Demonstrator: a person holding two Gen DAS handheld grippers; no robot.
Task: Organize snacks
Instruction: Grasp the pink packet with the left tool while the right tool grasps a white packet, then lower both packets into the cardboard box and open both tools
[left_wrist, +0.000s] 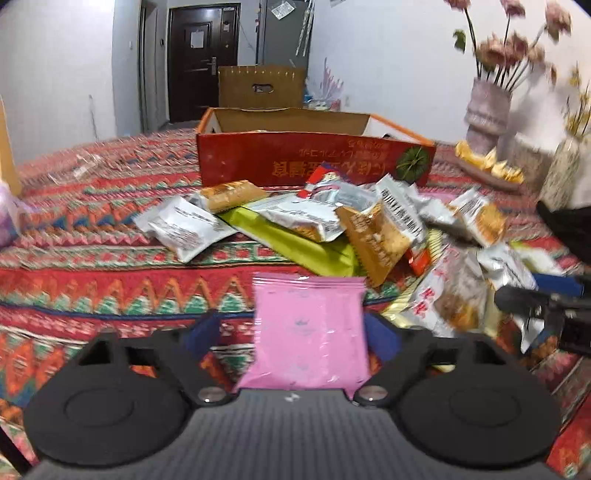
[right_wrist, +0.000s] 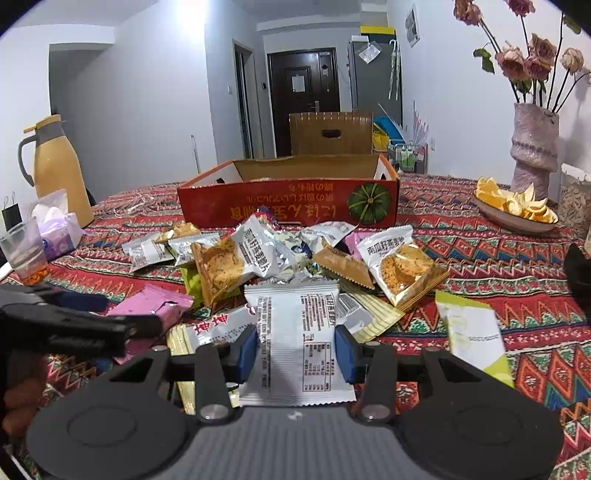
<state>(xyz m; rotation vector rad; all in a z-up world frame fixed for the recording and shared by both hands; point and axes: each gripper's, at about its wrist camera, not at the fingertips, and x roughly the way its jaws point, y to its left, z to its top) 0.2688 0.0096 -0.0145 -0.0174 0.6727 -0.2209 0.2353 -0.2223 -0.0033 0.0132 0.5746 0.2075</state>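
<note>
We hold two grippers over a table covered in a woven zigzag cloth (right_wrist: 498, 254), red, green and orange. The left gripper (left_wrist: 295, 332) has a flat pink foil packet (left_wrist: 310, 332) between its blue pads (left_wrist: 382, 334); the right pad touches the packet edge, the left pad sits a little off it, so we cannot tell for sure that it is clamped, though the packet stands up between the fingers clear of the cloth. The left view is motion-blurred.

The right gripper (right_wrist: 295, 350) pinches a white crinkled sachet (right_wrist: 295, 343) with printed black text, both blue pads (right_wrist: 345, 354) pressed on its sides, serrated top edge up.

The snack pile (right_wrist: 280, 258) lies in the middle of the table, just in front of a red cardboard box (right_wrist: 288, 203): silver foil packs, clear-window packs showing round golden crackers, a lime green wrapper (left_wrist: 295, 243), and gold flat packs. A second pink packet (right_wrist: 151, 306) lies at the pile's left edge, beside the left gripper's black finger. One green-and-white packet (right_wrist: 476, 332) lies apart on the right.

The box is open-topped, with a green pumpkin print on its front wall. A textured mauve vase (right_wrist: 533, 147) with dried roses stands to the right, with a shallow dish of yellow chips (right_wrist: 513, 206) in front of it. A yellow thermos jug (right_wrist: 55, 170) stands at left.
</note>
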